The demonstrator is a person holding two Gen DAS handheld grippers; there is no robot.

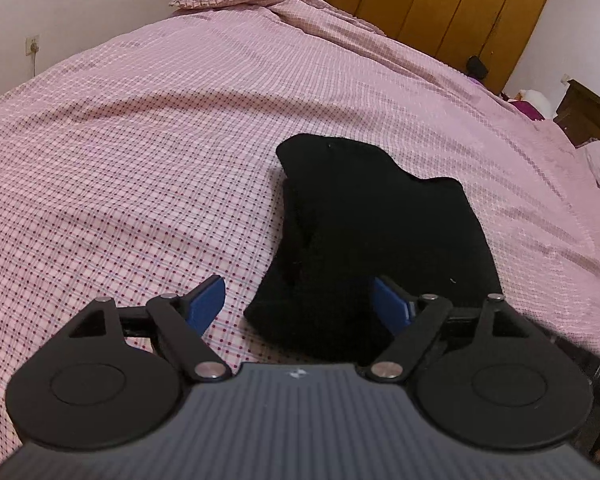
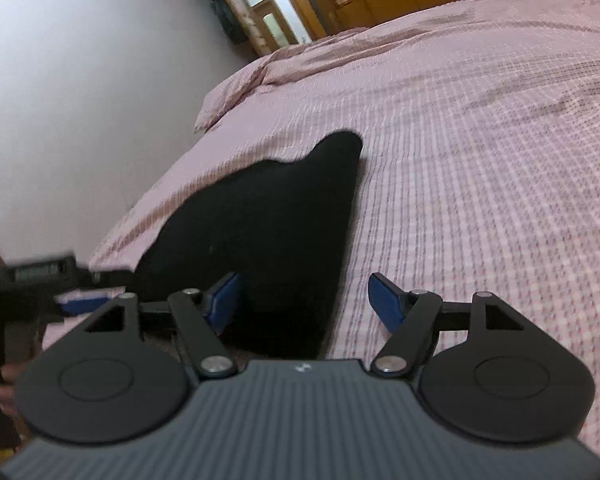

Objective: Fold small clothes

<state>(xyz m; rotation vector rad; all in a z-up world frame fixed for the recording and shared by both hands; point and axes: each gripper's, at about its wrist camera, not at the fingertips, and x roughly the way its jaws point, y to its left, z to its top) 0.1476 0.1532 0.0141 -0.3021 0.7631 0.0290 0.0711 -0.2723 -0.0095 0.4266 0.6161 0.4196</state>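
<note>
Lying on checked bedspread (image 1: 140,160), black garment (image 1: 380,232) (seemingly folded), jaws apart

A black, soft fabric garment (image 1: 376,232) lies folded on a bed covered in pink checked cotton bedding (image 1: 148,152). The left gripper (image 1: 300,300), black-armed with blue pads, has its jaws spread wide above the garment's near edge; the pads seem clear of the cloth, though black on black makes that hard to judge. Yellow-brown wooden wardrobes (image 1: 452,8) line the far wall.
</note>
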